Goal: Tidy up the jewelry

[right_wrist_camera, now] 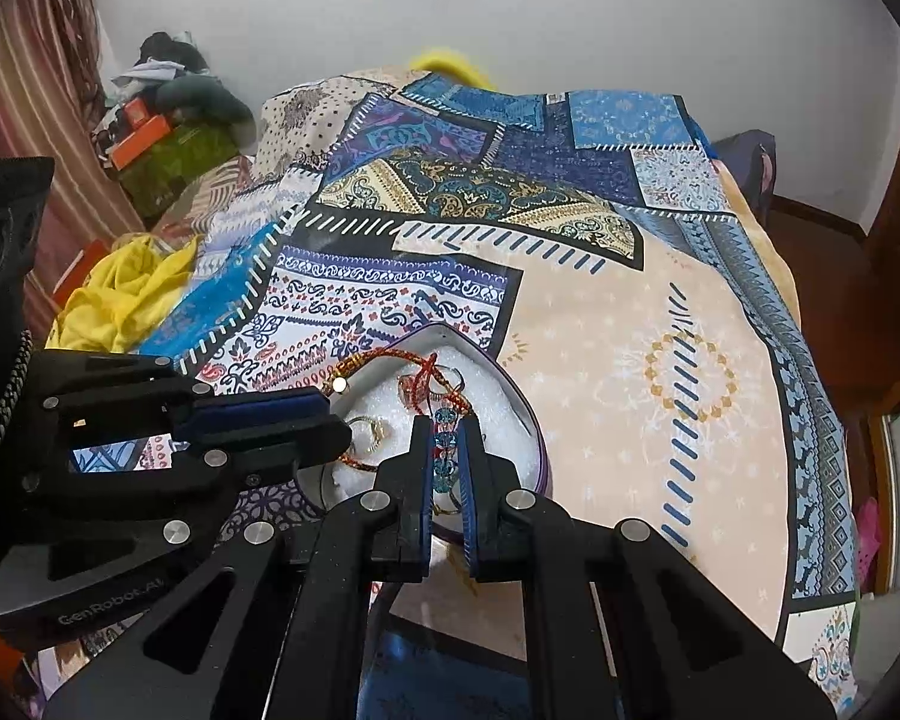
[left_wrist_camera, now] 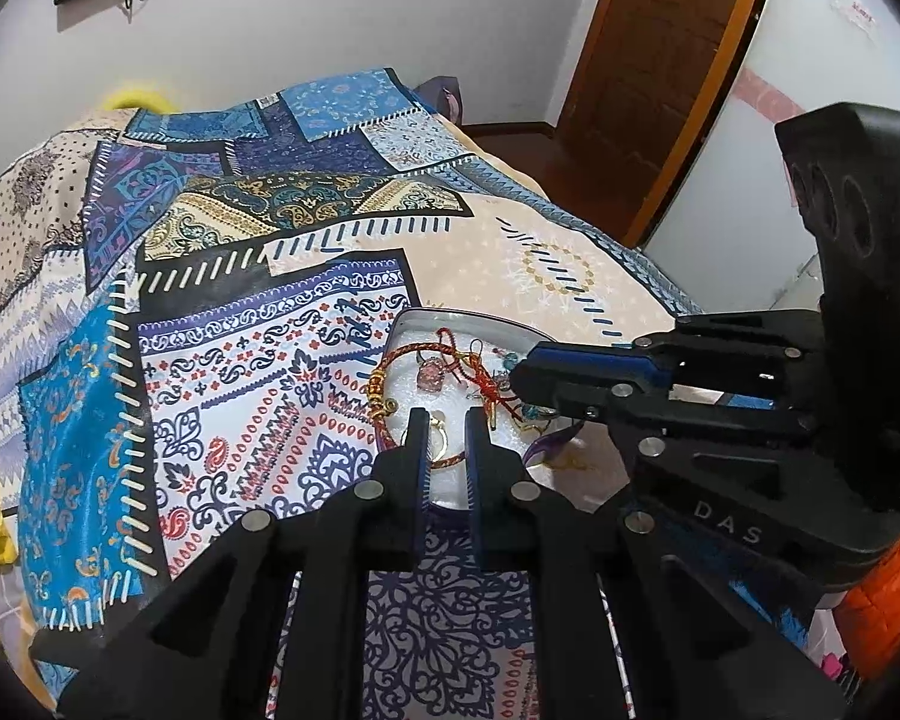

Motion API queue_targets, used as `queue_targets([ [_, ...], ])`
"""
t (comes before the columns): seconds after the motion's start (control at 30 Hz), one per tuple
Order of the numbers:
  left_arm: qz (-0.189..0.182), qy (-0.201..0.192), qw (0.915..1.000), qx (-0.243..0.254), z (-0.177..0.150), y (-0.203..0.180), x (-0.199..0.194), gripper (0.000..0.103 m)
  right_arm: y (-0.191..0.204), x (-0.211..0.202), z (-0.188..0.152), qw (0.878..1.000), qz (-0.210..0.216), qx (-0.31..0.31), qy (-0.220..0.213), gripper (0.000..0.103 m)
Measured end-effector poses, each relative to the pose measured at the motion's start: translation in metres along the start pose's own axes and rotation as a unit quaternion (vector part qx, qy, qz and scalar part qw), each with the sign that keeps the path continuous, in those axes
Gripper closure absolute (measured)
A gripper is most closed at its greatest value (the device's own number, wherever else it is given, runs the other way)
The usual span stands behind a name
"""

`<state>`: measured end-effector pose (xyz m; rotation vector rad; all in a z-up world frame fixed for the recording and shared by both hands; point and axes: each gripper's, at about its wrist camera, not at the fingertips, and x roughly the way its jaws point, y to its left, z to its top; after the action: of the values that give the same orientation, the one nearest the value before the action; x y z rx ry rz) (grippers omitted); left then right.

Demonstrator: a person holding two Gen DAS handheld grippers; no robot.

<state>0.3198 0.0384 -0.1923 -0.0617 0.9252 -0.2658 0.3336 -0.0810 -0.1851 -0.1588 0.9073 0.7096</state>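
Observation:
A heart-shaped tin [left_wrist_camera: 450, 316] [right_wrist_camera: 513, 387] with a white foam lining lies on the bed and holds a tangle of jewelry. In it are a red and gold cord bracelet [left_wrist_camera: 424, 351] [right_wrist_camera: 361, 361], a pink stone piece [left_wrist_camera: 429, 373], gold rings [left_wrist_camera: 440, 435] [right_wrist_camera: 369, 429] and a teal bead earring [right_wrist_camera: 445, 441]. My left gripper [left_wrist_camera: 446, 420] [right_wrist_camera: 343, 431] hovers over the tin's near side, jaws drawn to a narrow slit, and a gold ring shows through it untouched. My right gripper [right_wrist_camera: 447, 426] [left_wrist_camera: 519, 375] is shut just above the foam. The teal beads line up in its slit; whether the pads pinch them is unclear.
A patchwork bedspread [right_wrist_camera: 600, 312] covers the whole bed. Yellow cloth [right_wrist_camera: 126, 294] lies at its left edge, with a pile of clothes and boxes [right_wrist_camera: 162, 120] beyond. A brown door [left_wrist_camera: 660, 60] stands at the right, and an orange padded item [left_wrist_camera: 888, 588] is close by.

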Motion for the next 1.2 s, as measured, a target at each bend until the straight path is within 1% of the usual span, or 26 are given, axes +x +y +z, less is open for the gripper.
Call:
queue_targets([
  [0.13,0.004,-0.004,1.0000,0.000,0.000,0.000,-0.009,0.093,0.002,-0.007,0.000,1.000,-0.007,-0.003,-0.002,0.096],
  [0.2,0.007,-0.008,0.9999,0.001,0.000,-0.001,-0.016,0.085,0.004,-0.013,0.001,1.000,-0.013,-0.007,-0.006,0.094],
  [0.3,0.012,-0.022,0.9997,0.004,0.001,-0.005,-0.032,0.077,0.007,-0.028,0.002,0.999,-0.023,-0.010,-0.022,0.088],
  [0.33,0.013,-0.028,0.9995,0.006,0.001,-0.006,-0.039,0.076,0.009,-0.034,0.002,0.999,-0.027,-0.011,-0.029,0.087],
  [0.4,0.016,-0.043,0.9989,0.009,0.001,-0.010,-0.055,0.074,0.011,-0.046,0.002,0.998,-0.032,-0.013,-0.043,0.086],
  [0.5,0.023,-0.066,0.9974,0.014,0.000,-0.016,-0.079,0.073,0.018,-0.070,0.001,0.997,-0.036,-0.017,-0.065,0.086],
  [0.67,0.042,-0.127,0.9909,0.014,-0.006,-0.031,-0.137,0.073,0.034,-0.117,-0.005,0.992,-0.045,-0.022,-0.120,0.086],
  [0.73,0.053,-0.158,0.9860,0.014,-0.009,-0.039,-0.163,0.072,0.041,-0.140,-0.008,0.988,-0.044,-0.019,-0.149,0.086],
  [0.83,0.070,-0.210,0.9751,0.016,-0.017,-0.053,-0.203,0.071,0.054,-0.180,-0.013,0.978,-0.045,-0.015,-0.204,0.086],
  [0.9,0.074,-0.250,0.9653,0.011,-0.024,-0.062,-0.232,0.063,0.064,-0.204,-0.018,0.970,-0.045,-0.016,-0.240,0.086],
  [0.97,0.078,-0.281,0.9565,0.009,-0.031,-0.070,-0.254,0.059,0.075,-0.230,-0.025,0.959,-0.046,-0.019,-0.278,0.086],
  [1.03,0.084,-0.309,0.9474,0.008,-0.037,-0.077,-0.273,0.059,0.087,-0.252,-0.033,0.948,-0.051,-0.023,-0.313,0.086],
  [1.13,0.107,-0.341,0.9340,0.005,-0.049,-0.088,-0.294,0.056,0.102,-0.275,-0.046,0.934,-0.065,-0.029,-0.351,0.086],
  [1.2,0.111,-0.355,0.9280,0.003,-0.057,-0.092,-0.304,0.050,0.109,-0.285,-0.053,0.926,-0.073,-0.028,-0.369,0.086],
])
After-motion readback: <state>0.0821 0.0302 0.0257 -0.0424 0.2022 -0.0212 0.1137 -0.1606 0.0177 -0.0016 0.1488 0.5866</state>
